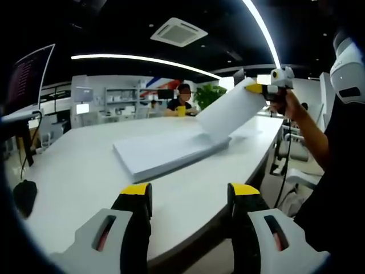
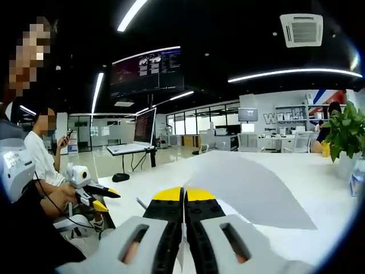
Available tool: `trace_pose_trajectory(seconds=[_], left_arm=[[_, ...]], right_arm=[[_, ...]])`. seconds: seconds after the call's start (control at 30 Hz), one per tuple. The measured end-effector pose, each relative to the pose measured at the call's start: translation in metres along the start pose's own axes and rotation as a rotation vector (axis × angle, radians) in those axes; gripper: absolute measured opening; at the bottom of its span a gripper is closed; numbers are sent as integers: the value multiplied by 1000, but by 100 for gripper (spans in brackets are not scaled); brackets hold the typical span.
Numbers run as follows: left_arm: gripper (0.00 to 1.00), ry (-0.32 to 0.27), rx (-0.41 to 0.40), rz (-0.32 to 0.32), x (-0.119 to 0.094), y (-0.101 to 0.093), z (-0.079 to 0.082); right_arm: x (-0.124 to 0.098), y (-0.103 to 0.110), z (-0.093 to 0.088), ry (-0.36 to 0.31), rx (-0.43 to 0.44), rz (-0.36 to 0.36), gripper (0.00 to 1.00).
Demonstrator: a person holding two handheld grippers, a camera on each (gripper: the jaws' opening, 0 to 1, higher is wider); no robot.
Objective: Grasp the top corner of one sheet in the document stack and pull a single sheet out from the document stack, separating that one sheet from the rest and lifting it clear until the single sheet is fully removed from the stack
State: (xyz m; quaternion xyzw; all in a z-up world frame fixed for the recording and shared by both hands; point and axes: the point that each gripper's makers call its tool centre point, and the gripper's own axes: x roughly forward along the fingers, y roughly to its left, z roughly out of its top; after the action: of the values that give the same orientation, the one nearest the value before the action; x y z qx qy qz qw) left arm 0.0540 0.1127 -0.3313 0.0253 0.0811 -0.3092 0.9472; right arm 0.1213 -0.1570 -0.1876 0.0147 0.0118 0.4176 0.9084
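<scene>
Yellow-tipped jaws of my left gripper (image 1: 190, 197) gaping wide, holding nothing, waiting over table (image 1: 74, 171). My right gripper (image 2: 183, 195) pinching sheet (image 2: 251, 185) at corner, jaws closed, lifting. Stack (image 1: 165, 153) lying mid-table; sheet's lower edge seems touching it. Next: raising higher until clear.

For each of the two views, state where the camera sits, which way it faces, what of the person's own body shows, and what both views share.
Left gripper view: rides the open left gripper, faces across the table at the document stack; the person's hand shows.
Right gripper view: rides the right gripper, shut on the lifted sheet, faces down the table.
Shared: the sheet, the white table, each other's gripper.
</scene>
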Motion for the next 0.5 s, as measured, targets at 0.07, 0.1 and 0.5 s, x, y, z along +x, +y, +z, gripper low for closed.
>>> trace_pose_trajectory(seconds=[0.07, 0.1, 0.5], left_arm=[[53, -1, -2, 0, 0, 0, 0], [53, -2, -2, 0, 0, 0, -1], [53, 20, 16, -1, -3, -3, -2]], right_arm=[[-2, -4, 0, 9, 3, -5, 1], [-4, -7, 0, 16, 13, -4, 1], [-10, -56, -4, 110, 144, -49, 2]])
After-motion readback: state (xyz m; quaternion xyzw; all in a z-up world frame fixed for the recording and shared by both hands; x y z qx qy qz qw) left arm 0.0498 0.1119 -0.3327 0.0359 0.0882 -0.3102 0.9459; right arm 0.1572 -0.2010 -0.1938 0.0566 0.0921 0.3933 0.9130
